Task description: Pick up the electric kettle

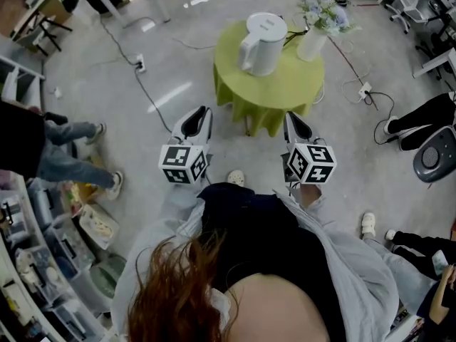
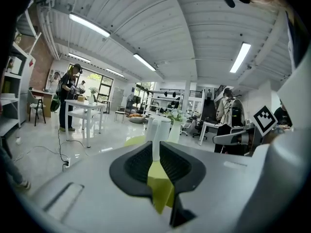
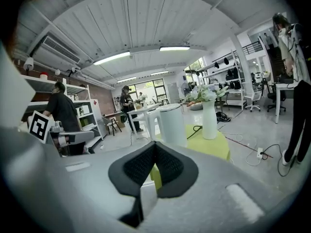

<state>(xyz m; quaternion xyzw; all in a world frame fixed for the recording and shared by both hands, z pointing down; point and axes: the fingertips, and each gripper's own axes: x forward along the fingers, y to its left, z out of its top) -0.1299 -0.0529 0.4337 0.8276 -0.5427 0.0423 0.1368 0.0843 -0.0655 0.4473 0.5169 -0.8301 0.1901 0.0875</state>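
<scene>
The white electric kettle point(image 1: 262, 43) stands upright on a round table with a green cloth point(image 1: 281, 91), its handle to the left. In the left gripper view the kettle point(image 2: 159, 128) is straight ahead beyond the jaws. In the right gripper view the kettle point(image 3: 172, 125) stands just past the tips. My left gripper point(image 1: 201, 116) and right gripper point(image 1: 293, 120) hover side by side over the floor short of the table, both pointing at it. Neither one touches anything. The left gripper point(image 2: 155, 147) is closed to a thin slit, and the right gripper point(image 3: 154, 147) has its tips together. Both are empty.
A white vase of flowers point(image 1: 313, 41) stands on the table right of the kettle, with a black cord beside it. Cables and power strips point(image 1: 140, 63) point(image 1: 365, 89) lie on the floor. People's legs point(image 1: 68, 134) point(image 1: 420, 123) and a chair point(image 1: 436, 155) flank the sides. Shelves point(image 1: 43, 262) line the left.
</scene>
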